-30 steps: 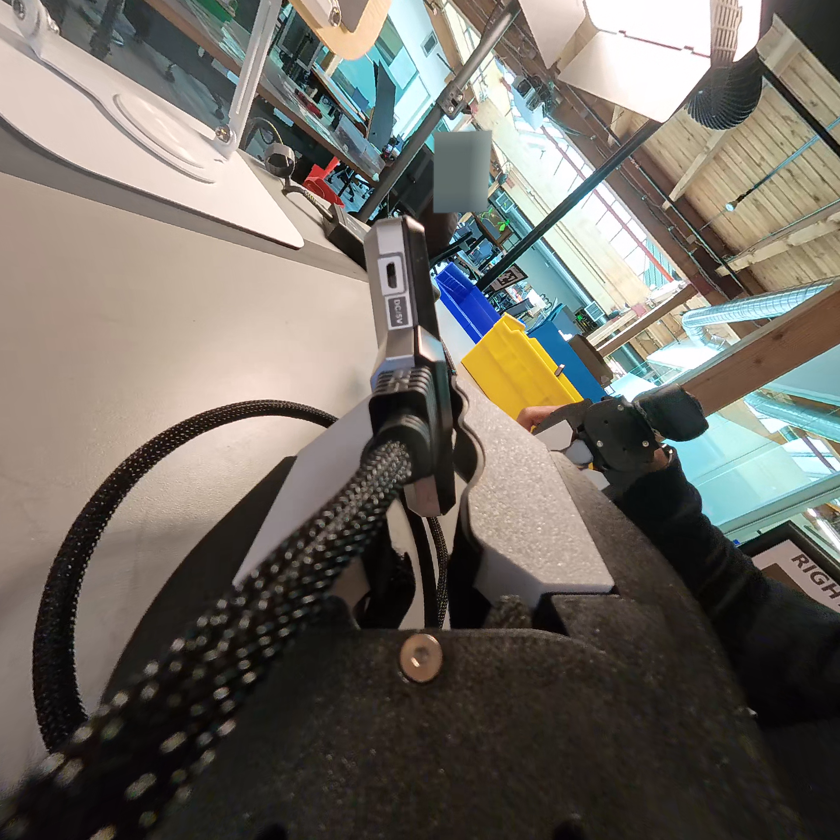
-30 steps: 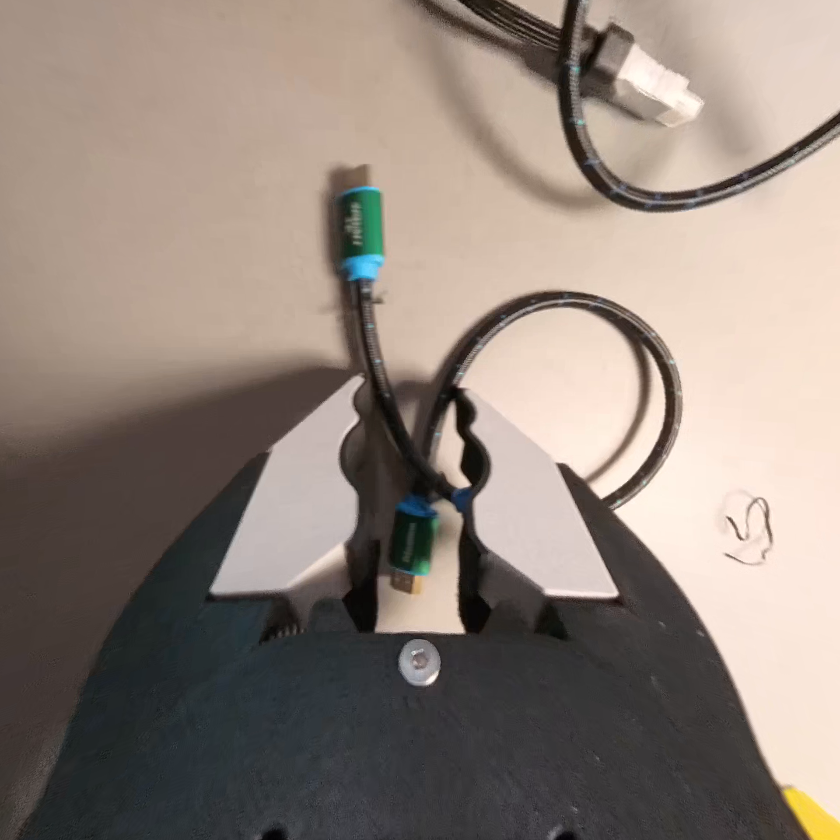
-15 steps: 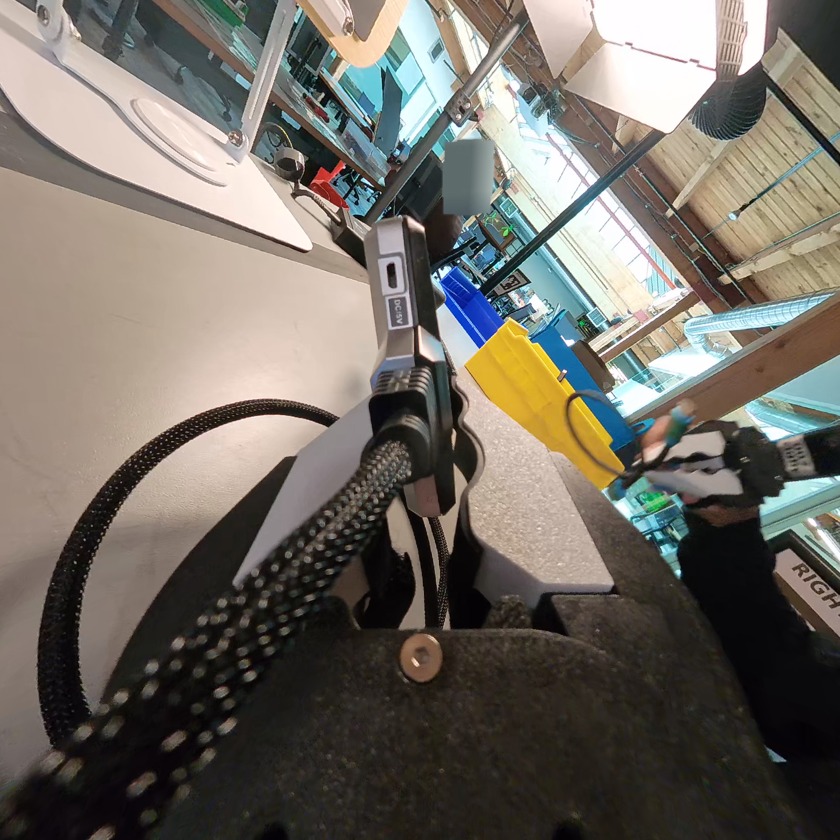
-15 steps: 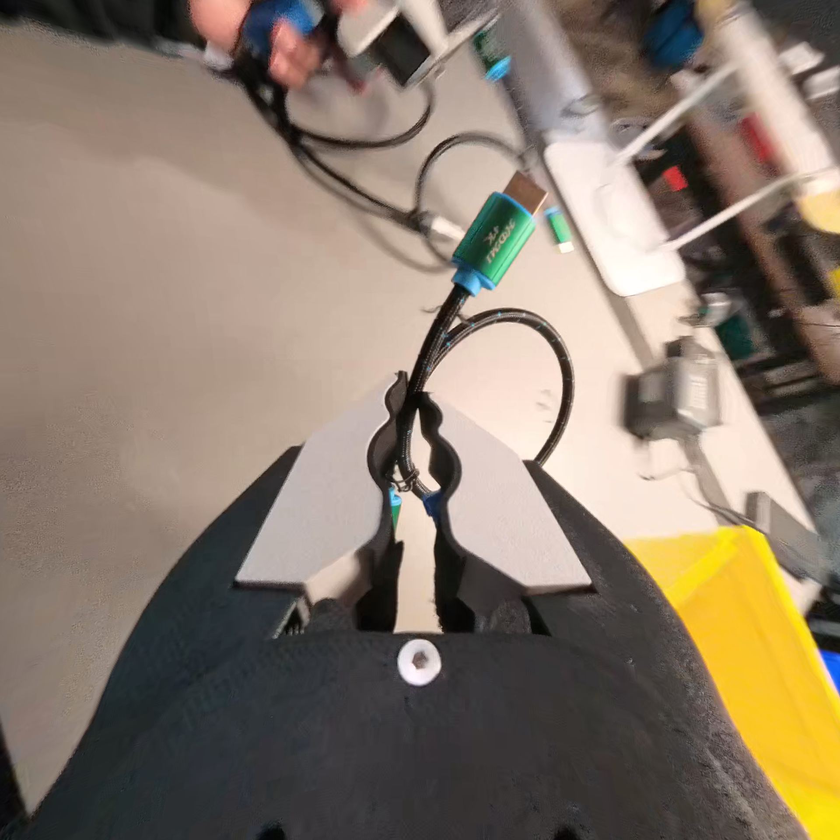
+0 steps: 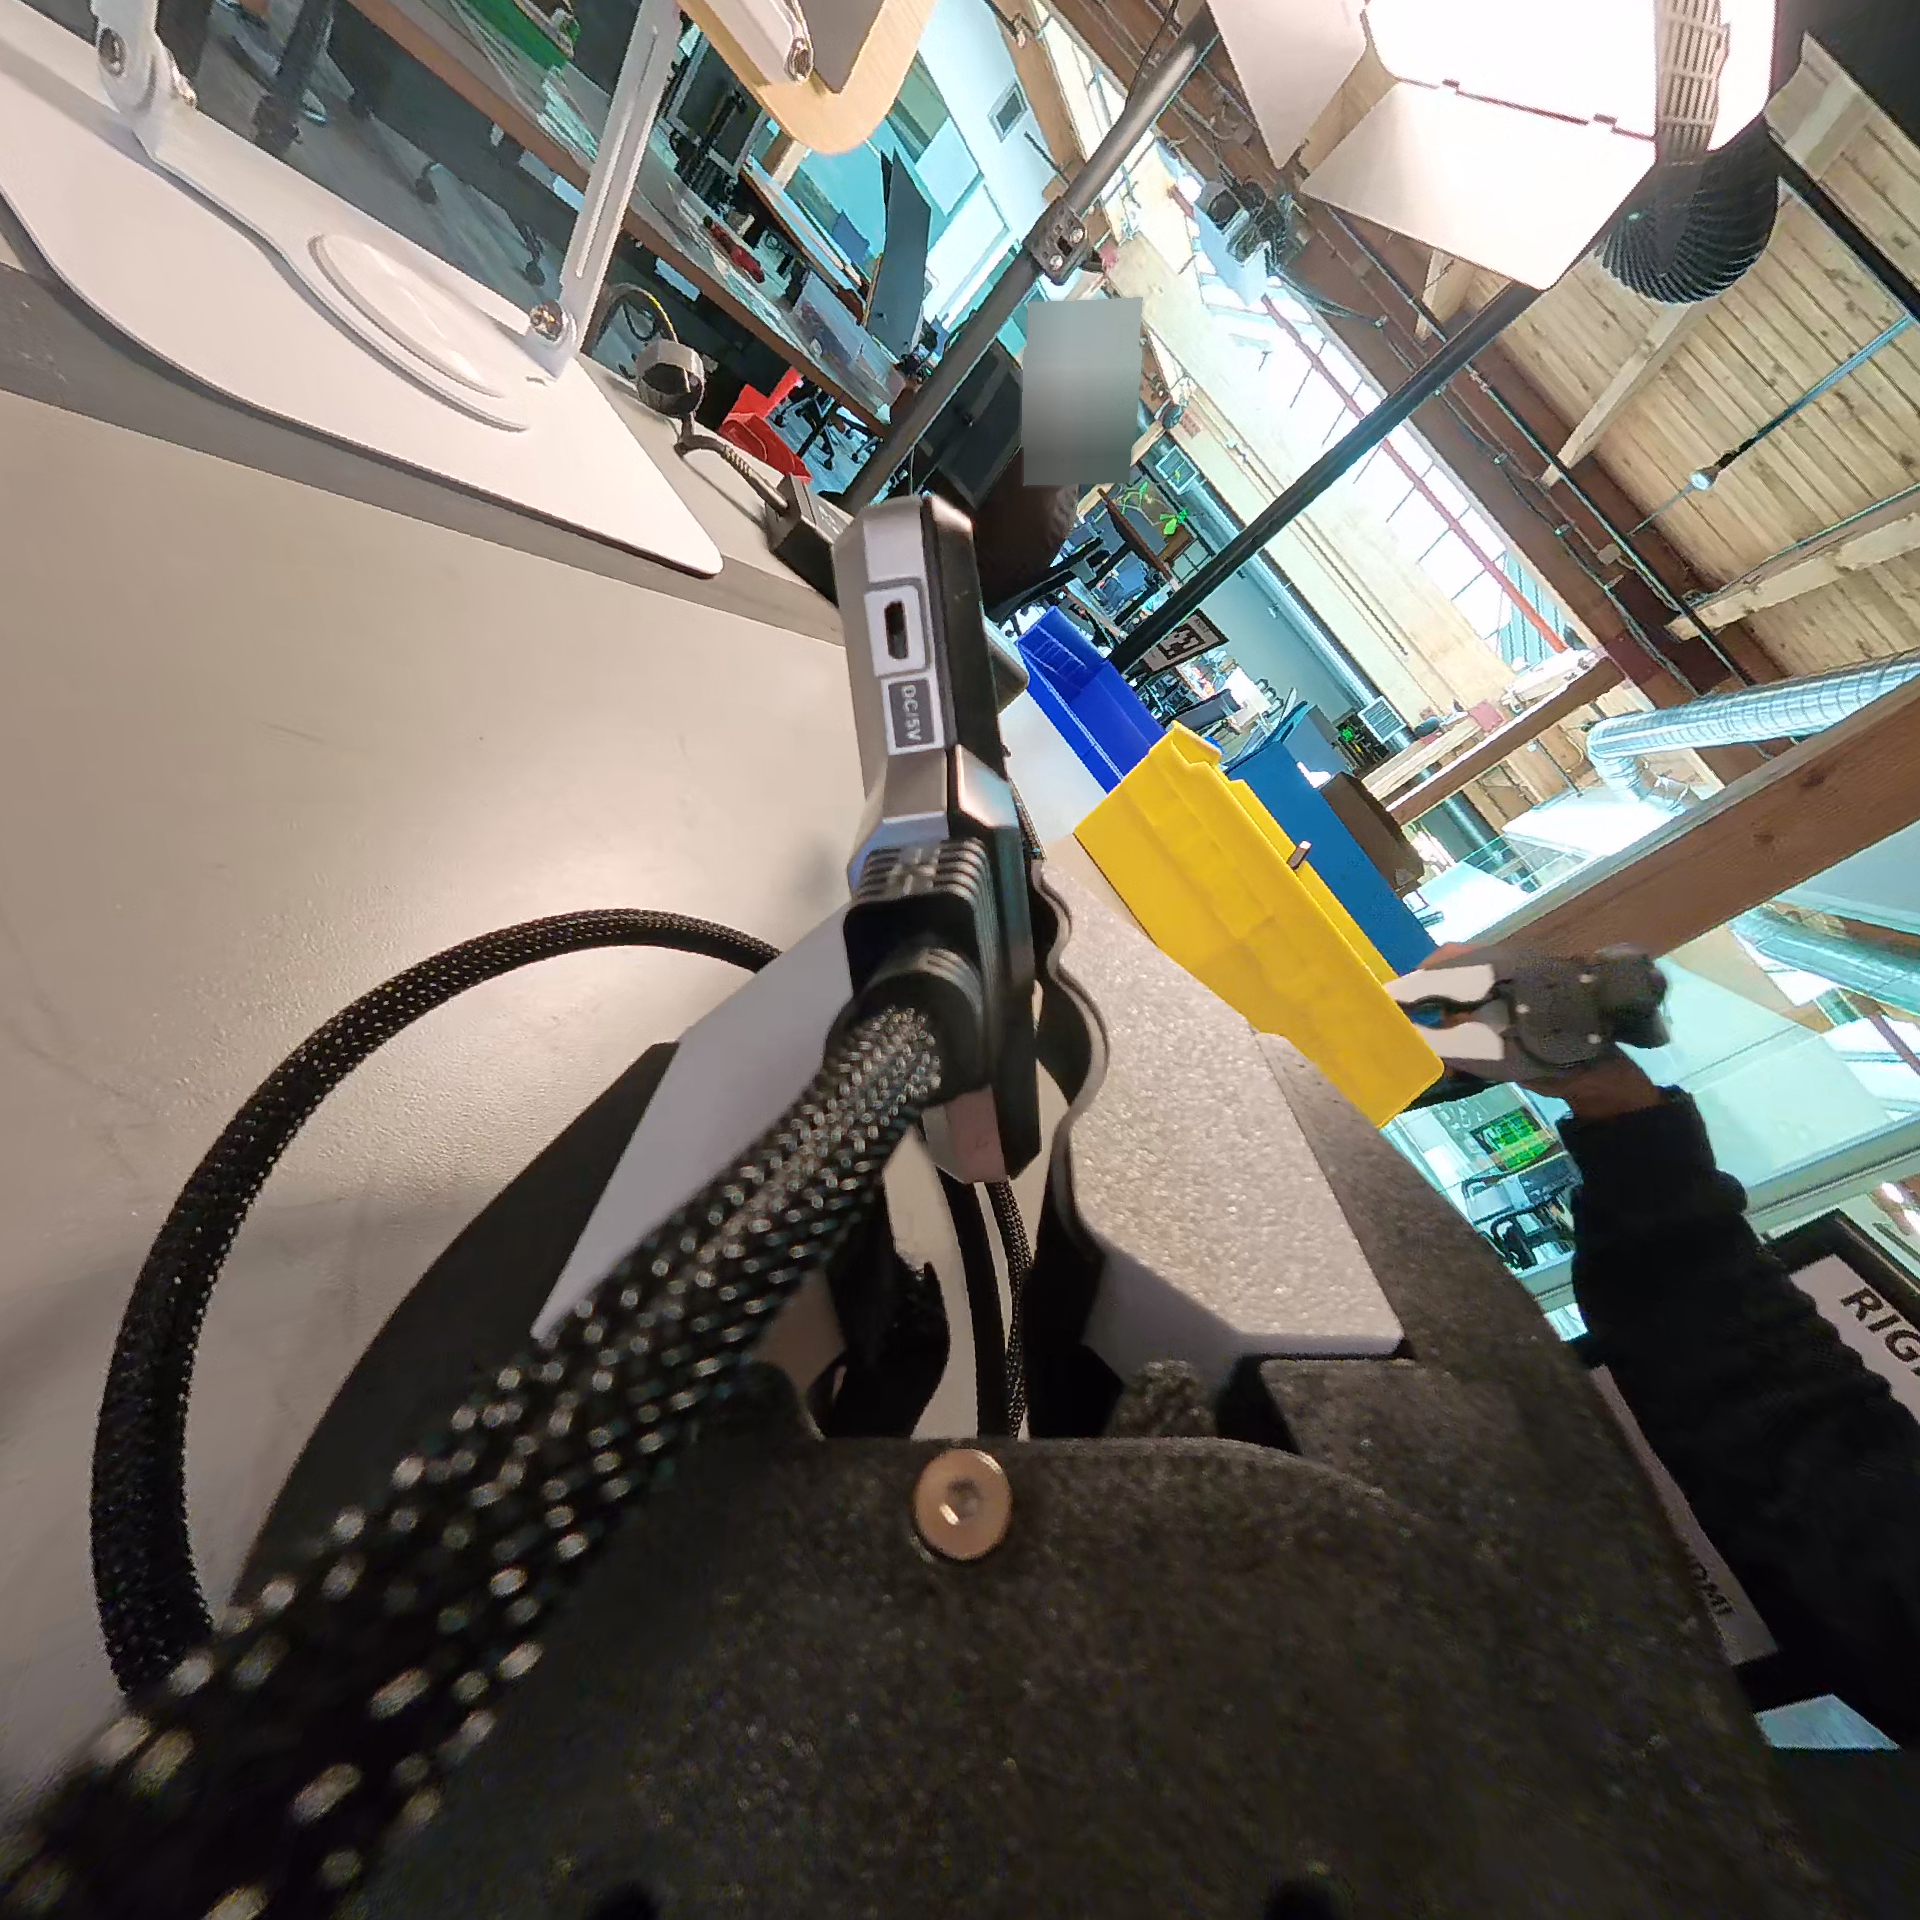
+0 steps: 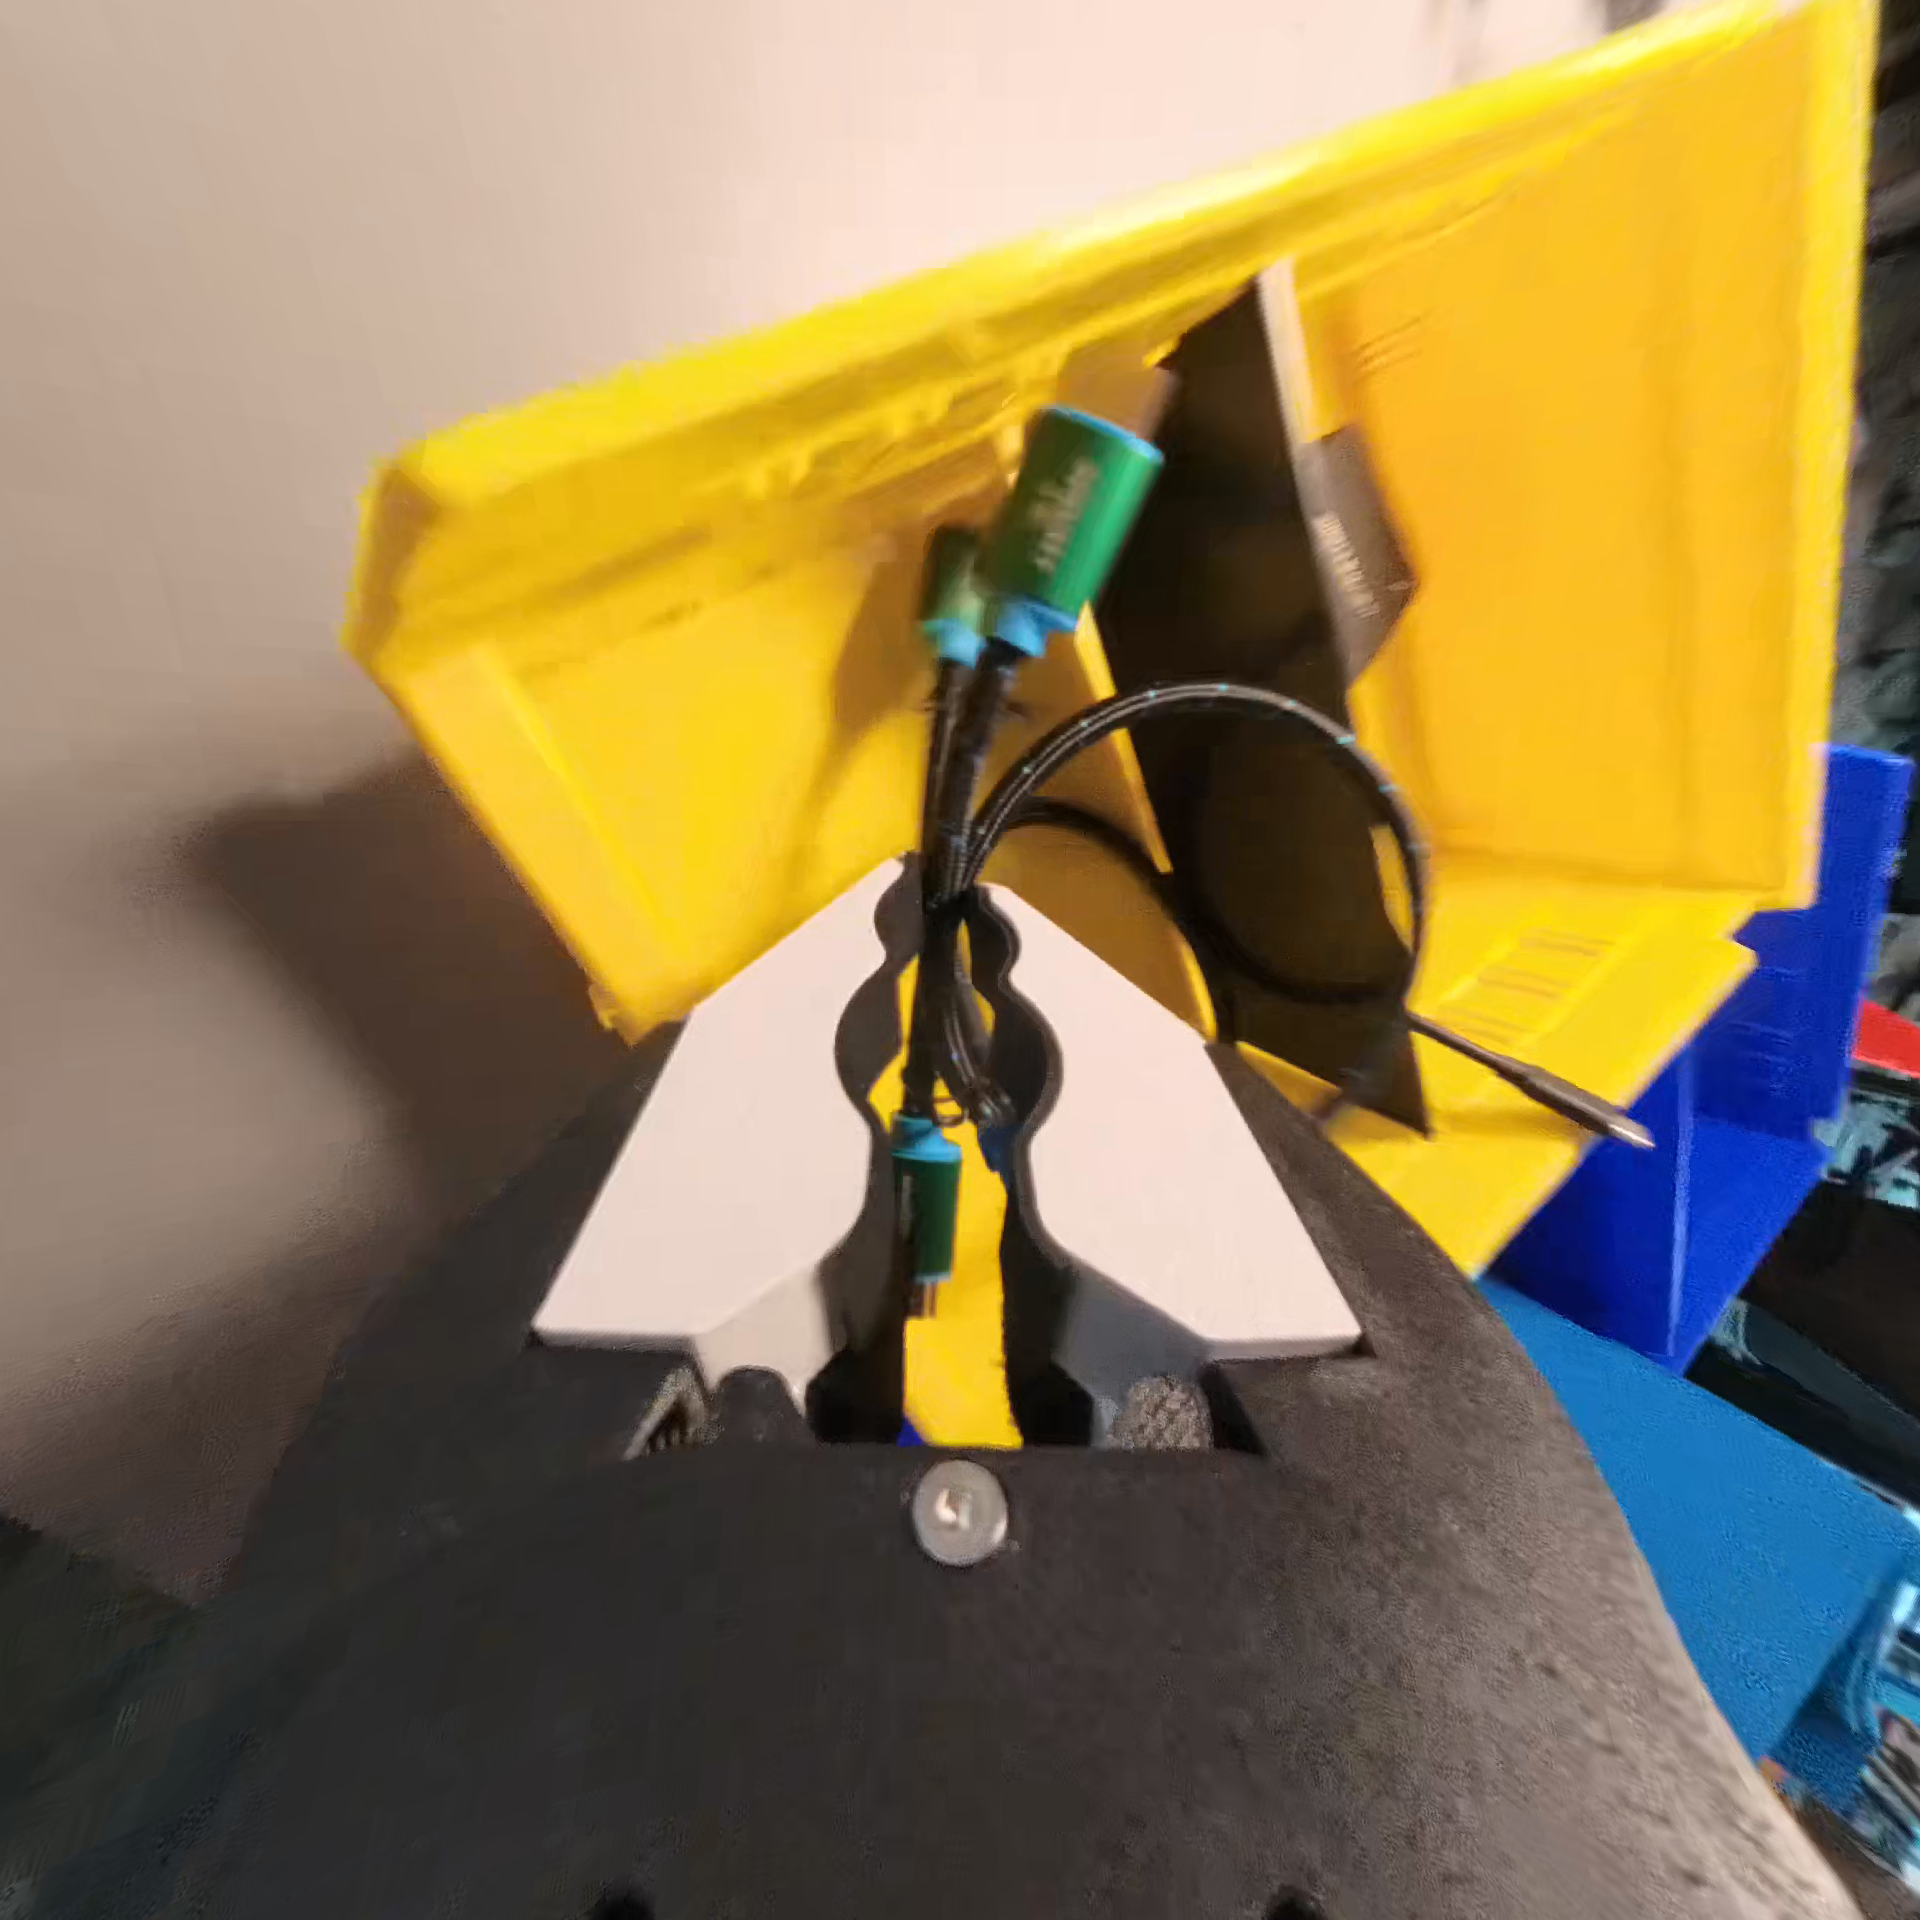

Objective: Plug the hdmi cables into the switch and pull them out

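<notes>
Over the yellow bin (image 6: 665,644), the right tool (image 6: 951,914) was clenched on the green-ended hdmi cable (image 6: 1070,520), folded double; above the grey worktop (image 5: 364,748), the left tool (image 5: 997,935) gripped the switch (image 5: 914,665) with a black braided cable (image 5: 883,1060) plugged in

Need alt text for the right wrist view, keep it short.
The right gripper is shut on a short black braided cable with green plugs, holding it over an open yellow plastic bin on the pale tabletop. A blue plastic bin sits to the right; the frame is motion-blurred.
</notes>
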